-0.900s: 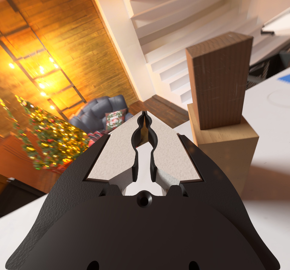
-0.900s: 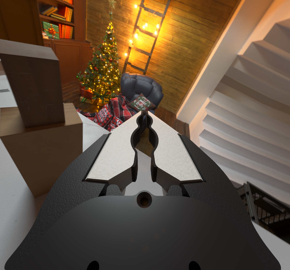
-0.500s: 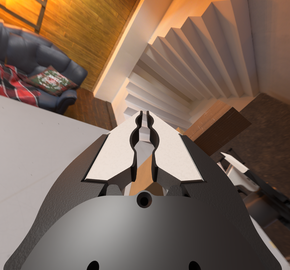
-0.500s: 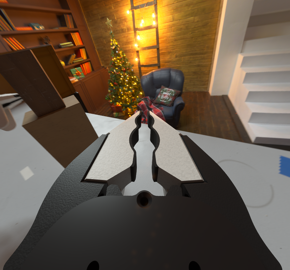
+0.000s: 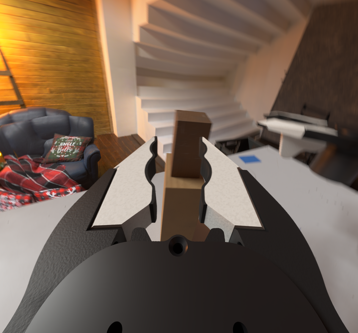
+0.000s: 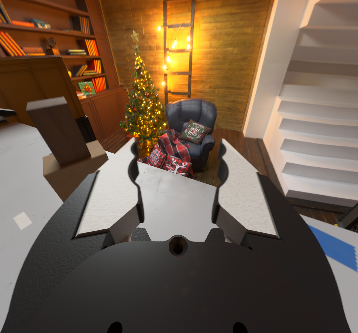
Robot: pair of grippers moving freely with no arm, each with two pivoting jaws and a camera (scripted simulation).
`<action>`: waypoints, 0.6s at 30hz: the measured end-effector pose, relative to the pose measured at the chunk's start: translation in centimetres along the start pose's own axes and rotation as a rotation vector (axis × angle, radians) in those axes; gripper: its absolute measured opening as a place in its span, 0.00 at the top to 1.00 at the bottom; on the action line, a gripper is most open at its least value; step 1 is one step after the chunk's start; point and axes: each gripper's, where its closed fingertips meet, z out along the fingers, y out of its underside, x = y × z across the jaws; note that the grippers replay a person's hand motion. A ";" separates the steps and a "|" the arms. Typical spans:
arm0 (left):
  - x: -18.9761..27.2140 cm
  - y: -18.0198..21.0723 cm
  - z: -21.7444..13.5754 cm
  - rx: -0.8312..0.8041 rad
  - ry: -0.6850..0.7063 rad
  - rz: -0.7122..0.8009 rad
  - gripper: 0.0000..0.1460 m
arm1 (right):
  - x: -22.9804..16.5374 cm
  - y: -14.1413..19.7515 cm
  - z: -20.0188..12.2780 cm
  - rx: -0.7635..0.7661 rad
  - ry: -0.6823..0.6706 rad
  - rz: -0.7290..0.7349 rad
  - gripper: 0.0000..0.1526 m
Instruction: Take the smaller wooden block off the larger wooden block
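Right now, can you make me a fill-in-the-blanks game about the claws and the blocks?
1. The smaller dark block stands on top of the ____ block.
2. The left claw is ____, with a finger on each side of the dark block.
3. The right claw holds ____.
4. Both blocks stand on a ____ table.

Missing words: larger; open; nothing; white

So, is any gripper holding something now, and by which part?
Nothing is held. The left gripper is open, lined up with the smaller wooden block but not closed on it. The right gripper is open beside the stack.
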 end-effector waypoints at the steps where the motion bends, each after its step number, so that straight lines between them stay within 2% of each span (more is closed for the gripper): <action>1: 1.3 0.3 1.3 -0.051 0.032 0.067 0.65 | -0.2 -0.8 1.0 -0.028 -0.011 0.005 0.37; 4: 2.1 0.9 4.5 -0.153 -0.021 0.308 0.63 | -0.7 -2.3 3.9 -0.125 -0.036 0.024 0.18; 6: 1.0 1.1 5.8 -0.191 -0.118 0.414 0.64 | -0.7 -2.3 5.5 -0.181 -0.003 -0.018 0.15; 8: 0.0 1.4 6.6 -0.212 -0.170 0.435 0.61 | -1.4 -1.8 6.6 -0.230 0.005 -0.034 0.16; 11: -0.4 1.7 6.7 -0.188 -0.153 0.335 0.64 | -2.2 -1.8 6.6 -0.217 0.028 -0.054 0.28; 13: -0.4 1.9 6.5 -0.180 -0.128 0.294 0.65 | -3.2 -2.1 6.1 -0.199 0.013 -0.106 0.40; 18: 0.2 2.0 5.9 -0.178 -0.109 0.315 0.65 | -5.5 -2.1 5.3 -0.158 -0.026 -0.265 0.87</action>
